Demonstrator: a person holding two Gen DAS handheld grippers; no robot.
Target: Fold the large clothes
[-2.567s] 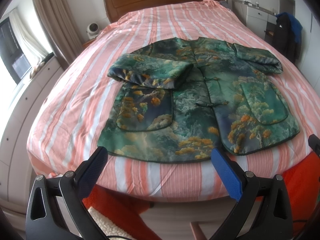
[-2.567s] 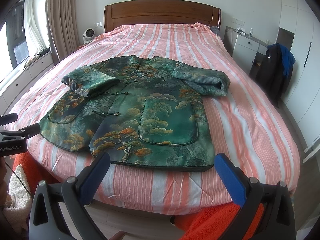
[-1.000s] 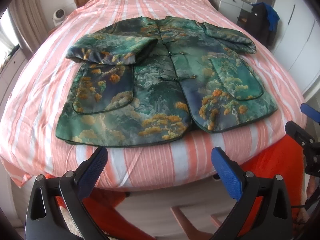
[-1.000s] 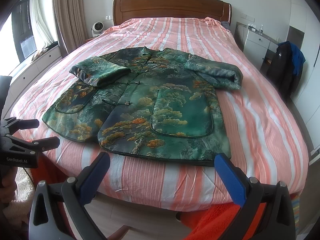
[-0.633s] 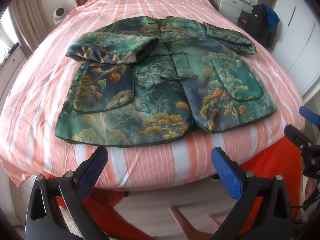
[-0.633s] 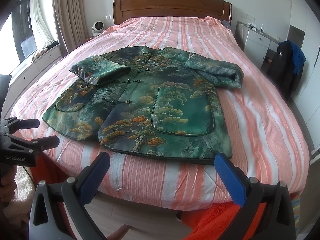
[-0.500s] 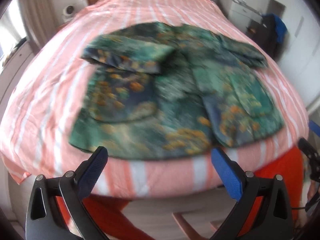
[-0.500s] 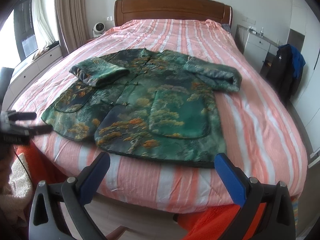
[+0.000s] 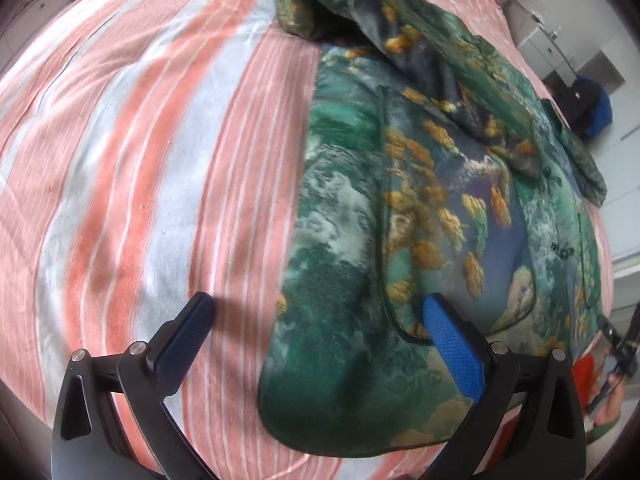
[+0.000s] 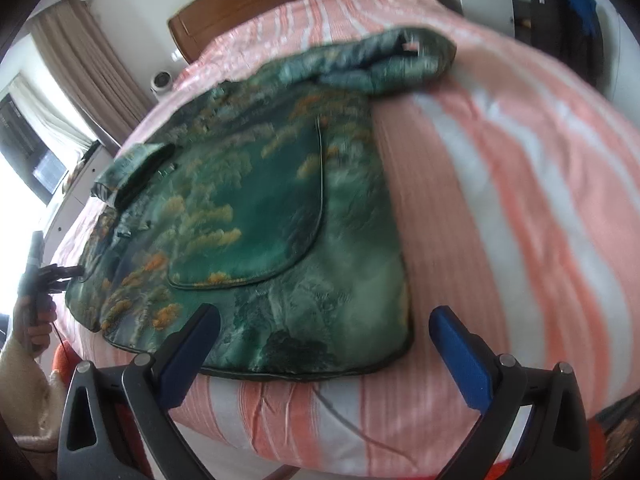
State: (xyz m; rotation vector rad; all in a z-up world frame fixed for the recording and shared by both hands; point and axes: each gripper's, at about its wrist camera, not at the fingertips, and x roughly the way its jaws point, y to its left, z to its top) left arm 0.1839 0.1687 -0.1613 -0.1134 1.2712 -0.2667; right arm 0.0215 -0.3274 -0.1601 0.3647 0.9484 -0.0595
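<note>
With the green brocade jacket [image 9: 420, 208] flat on the striped bed [image 9: 140, 160], sleeves folded in, each hem corner sits between wide-open, empty jaws: left gripper [image 9: 316, 316], right gripper [image 10: 324, 326]. I'd pinch both corners evenly, catching every layer, then lift together toward the collar.

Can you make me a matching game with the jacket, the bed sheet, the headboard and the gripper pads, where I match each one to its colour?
Things:
1. jacket
2. bed sheet
3. headboard
4. gripper pads

Colours:
A. brown wood
B. blue
C. green with orange patches
D. pink and white stripes

Pairs: 1-C, 2-D, 3-A, 4-B
</note>
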